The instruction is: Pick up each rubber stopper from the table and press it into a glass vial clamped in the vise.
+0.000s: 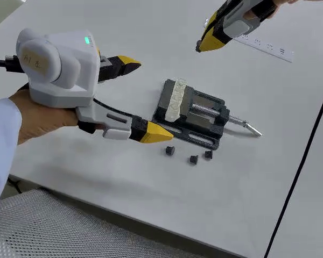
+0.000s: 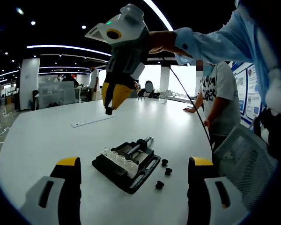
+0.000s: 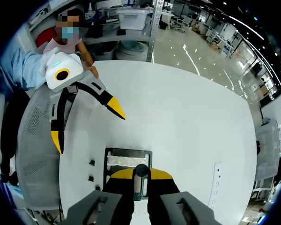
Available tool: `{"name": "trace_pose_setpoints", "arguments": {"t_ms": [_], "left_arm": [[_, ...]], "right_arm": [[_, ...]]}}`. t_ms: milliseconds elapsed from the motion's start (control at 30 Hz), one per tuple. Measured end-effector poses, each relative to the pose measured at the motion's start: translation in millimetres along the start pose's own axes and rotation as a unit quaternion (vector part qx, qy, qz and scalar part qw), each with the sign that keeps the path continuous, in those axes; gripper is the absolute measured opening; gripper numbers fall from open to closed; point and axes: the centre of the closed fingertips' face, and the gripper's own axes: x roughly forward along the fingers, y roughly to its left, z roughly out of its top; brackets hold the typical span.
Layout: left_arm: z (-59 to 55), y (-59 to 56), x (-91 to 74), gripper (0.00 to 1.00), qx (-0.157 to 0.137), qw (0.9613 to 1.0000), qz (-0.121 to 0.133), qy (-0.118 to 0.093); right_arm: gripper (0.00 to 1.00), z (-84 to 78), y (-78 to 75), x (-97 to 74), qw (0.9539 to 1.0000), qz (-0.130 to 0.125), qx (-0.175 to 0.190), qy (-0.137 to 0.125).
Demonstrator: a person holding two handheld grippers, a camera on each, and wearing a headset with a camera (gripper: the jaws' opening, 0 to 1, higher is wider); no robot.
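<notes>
Left gripper hovered wide open and empty, its yellow tips spread well apart just left of the vise. In its own view the vise and the loose stoppers sat squarely between the two jaws. That looked like a ready pose, aimed for the next pick with nothing grasped yet.

Right gripper was up high beyond the vise, with its jaws drawn together. In its own view a small dark round piece sat pinched between the tips, by the look of it a stopper. That view looked almost straight down on the vise, and the vials lay just ahead of the tips. My read was that it was poised above the row to bring the stopper down into a mouth.

The vials stood side by side, clamped between the vise faces so they could take a push without tipping. No dark cap showed on any of them in the left gripper view.

Three stoppers lay on the table just beside the vise's near edge, close together but not touching. They were within easy reach of the open left jaws.
</notes>
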Motion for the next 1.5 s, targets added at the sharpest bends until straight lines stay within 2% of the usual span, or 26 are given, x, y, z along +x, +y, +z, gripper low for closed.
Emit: {"name": "trace_pose_setpoints", "arguments": {"t_ms": [333,733,1167,1233,1500], "left_arm": [[-1.6,7.3,2.6,0.93,-0.003,1.0000,0.004,-0.003],[-4.9,8.5,4.8,0.93,-0.004,1.0000,0.001,-0.002],[-8.7,8.2,4.9,0.93,-0.005,1.0000,0.000,0.002],[-9.2,8.0,5.1,0.93,-0.006,1.0000,0.000,0.003],[-12.1,8.3,4.9,0.93,-0.010,0.9999,0.001,0.004]], "right_arm": [[0.06,-6.9,-1.1,29.4,0.9997,0.020,0.002,0.013],[0.06,-20.4,3.3,60.8,0.9991,0.031,-0.004,0.029],[0.06,-23.8,-3.6,74.8,0.9990,0.028,-0.009,0.034],[0.06,-23.6,1.7,72.7,0.9990,0.026,-0.011,0.034],[0.06,-25.6,6.5,75.3,0.9989,0.024,-0.017,0.038]]}}
